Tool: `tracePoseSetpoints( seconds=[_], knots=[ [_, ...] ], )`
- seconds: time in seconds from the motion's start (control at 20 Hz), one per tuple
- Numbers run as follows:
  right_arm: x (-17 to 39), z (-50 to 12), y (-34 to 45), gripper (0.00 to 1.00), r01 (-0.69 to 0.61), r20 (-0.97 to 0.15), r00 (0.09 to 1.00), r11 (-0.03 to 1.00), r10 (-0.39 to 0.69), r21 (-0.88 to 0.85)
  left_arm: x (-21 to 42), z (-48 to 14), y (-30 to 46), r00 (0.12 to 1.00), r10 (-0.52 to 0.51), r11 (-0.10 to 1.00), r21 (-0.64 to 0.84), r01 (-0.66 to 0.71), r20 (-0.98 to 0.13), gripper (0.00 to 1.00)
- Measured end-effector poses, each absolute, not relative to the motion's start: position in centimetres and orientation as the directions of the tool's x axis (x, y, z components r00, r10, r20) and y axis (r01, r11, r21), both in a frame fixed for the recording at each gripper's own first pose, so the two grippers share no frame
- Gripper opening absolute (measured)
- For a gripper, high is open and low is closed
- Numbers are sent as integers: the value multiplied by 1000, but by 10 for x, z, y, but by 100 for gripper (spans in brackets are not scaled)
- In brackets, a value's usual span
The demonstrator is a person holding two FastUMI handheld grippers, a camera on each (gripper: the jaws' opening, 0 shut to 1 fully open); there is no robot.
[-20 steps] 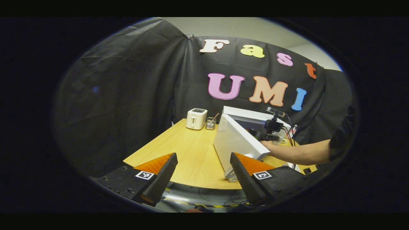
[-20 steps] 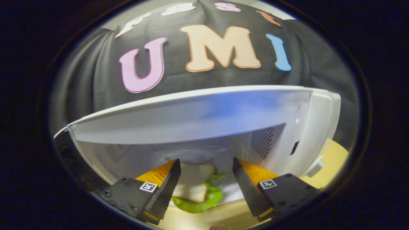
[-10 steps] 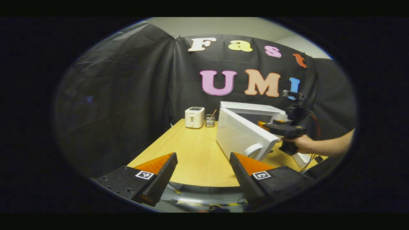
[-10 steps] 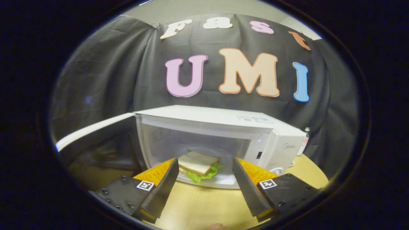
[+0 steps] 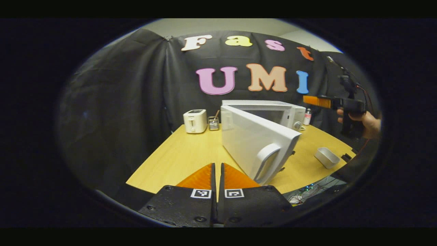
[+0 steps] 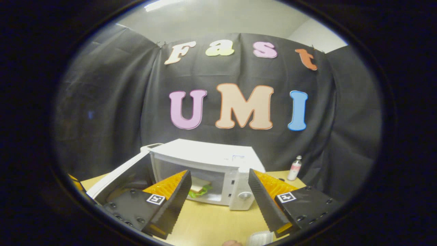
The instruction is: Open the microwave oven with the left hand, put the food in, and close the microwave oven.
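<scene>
Left gripper [image 5: 216, 171]: fingers pressed together on nothing, apart half a second ago.
Right gripper [image 6: 218, 186]: fingers spread and empty, drawn back from the microwave oven [image 6: 208, 164].
Sandwich [image 6: 199, 188]: lies inside the cavity (door [image 5: 254, 140] swung open).
Table [image 5: 181, 153]: light wood, bearing a toaster [image 5: 195, 121] and a small white tray [image 5: 326, 157].
Wall: black cloth.
</scene>
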State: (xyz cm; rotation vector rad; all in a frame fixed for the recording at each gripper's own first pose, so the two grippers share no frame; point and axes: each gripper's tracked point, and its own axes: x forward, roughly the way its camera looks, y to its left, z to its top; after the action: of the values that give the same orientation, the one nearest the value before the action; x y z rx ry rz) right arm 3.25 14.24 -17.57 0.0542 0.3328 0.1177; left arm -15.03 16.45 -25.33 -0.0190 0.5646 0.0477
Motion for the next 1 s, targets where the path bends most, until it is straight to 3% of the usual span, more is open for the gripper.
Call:
tracePoseSetpoints(
  seconds=[0.15,0.2,0.55,1.0],
  knots=[
    [35,-146,116,100,-64,-298,951,996,78,56,-137,-264,148,846,-4,999,34,25,-533,0],
    [33,-137,115,96,-65,-296,952,996,82,67,-133,-268,145,845,-7,998,43,35,-534,0],
    [41,-68,84,96,-39,-238,969,995,59,91,-113,-266,129,853,-18,994,79,70,-522,0],
    [49,-44,33,96,-24,-197,980,998,36,63,-85,-269,80,846,-66,988,86,131,-530,0]
  ],
)
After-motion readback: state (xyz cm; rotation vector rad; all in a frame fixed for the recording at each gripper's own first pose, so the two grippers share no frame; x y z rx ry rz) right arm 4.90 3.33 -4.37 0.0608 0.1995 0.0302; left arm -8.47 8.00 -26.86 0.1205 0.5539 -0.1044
